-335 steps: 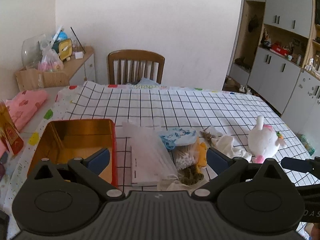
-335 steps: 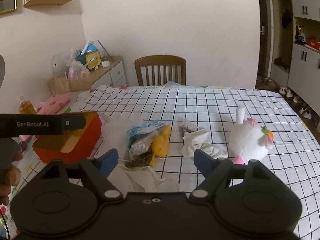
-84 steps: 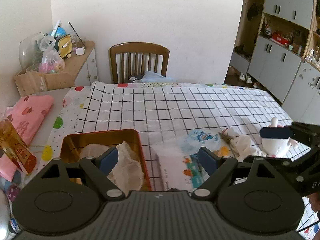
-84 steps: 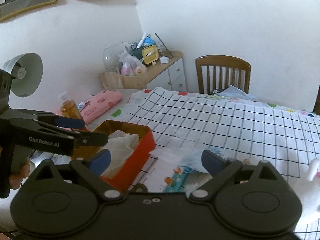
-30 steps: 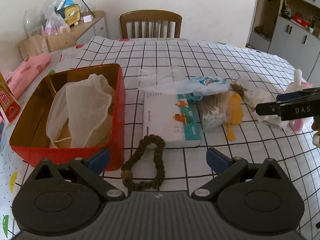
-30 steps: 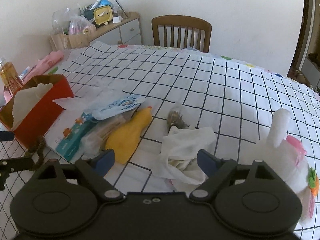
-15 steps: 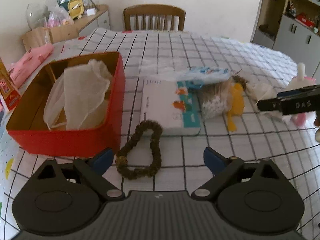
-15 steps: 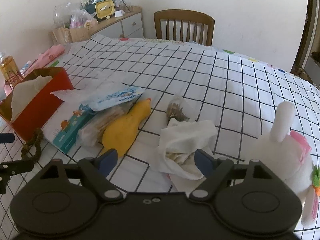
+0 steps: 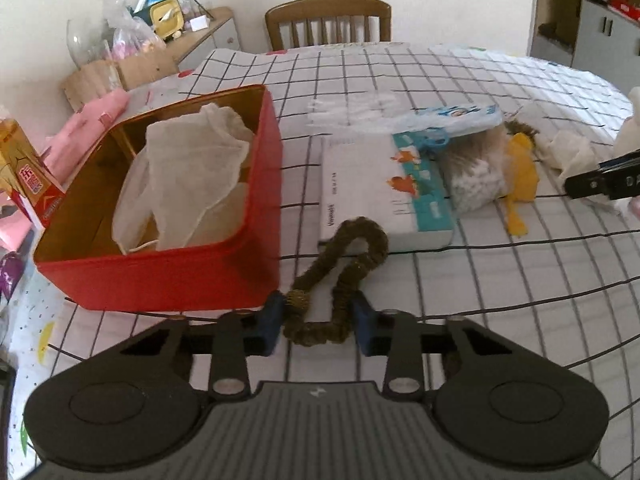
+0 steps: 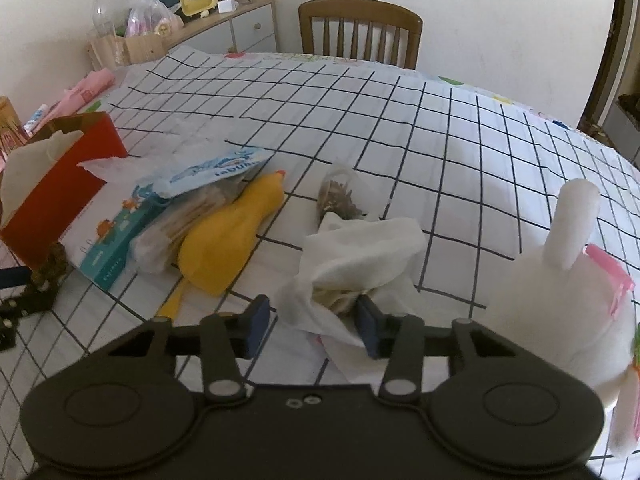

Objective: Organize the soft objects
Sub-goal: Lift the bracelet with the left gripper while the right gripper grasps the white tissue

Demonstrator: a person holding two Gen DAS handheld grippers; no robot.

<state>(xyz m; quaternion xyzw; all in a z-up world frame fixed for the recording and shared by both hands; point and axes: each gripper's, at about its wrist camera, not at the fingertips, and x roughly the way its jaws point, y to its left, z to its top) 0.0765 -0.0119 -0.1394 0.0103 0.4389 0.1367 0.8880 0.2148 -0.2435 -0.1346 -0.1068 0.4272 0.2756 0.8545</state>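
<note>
A brown fuzzy loop (image 9: 362, 240) lies on the checked tablecloth beside the red tin (image 9: 160, 280), which holds a white mesh bag (image 9: 192, 168). My left gripper (image 9: 318, 322) is closing, and both blue pads touch the loop's near end. In the right wrist view a crumpled white cloth (image 10: 360, 252) sits between the closing jaws of my right gripper (image 10: 312, 326). The right pad touches the cloth; a small gap shows at the left pad. A yellow soft toy (image 10: 228, 240) lies left of the cloth and a white plush bunny (image 10: 560, 312) stands to its right.
A tissue pack (image 9: 380, 184) and a bag of cotton swabs (image 9: 472, 184) lie mid-table. A small clear bag of brown bits (image 10: 340, 196) rests behind the cloth. A wooden chair (image 9: 328, 20) stands at the far edge, a cluttered sideboard (image 9: 160, 40) at the back left.
Both pairs of jaws have narrowed from wide apart. The left gripper has come down around the brown loop's near end, the right around the white cloth.
</note>
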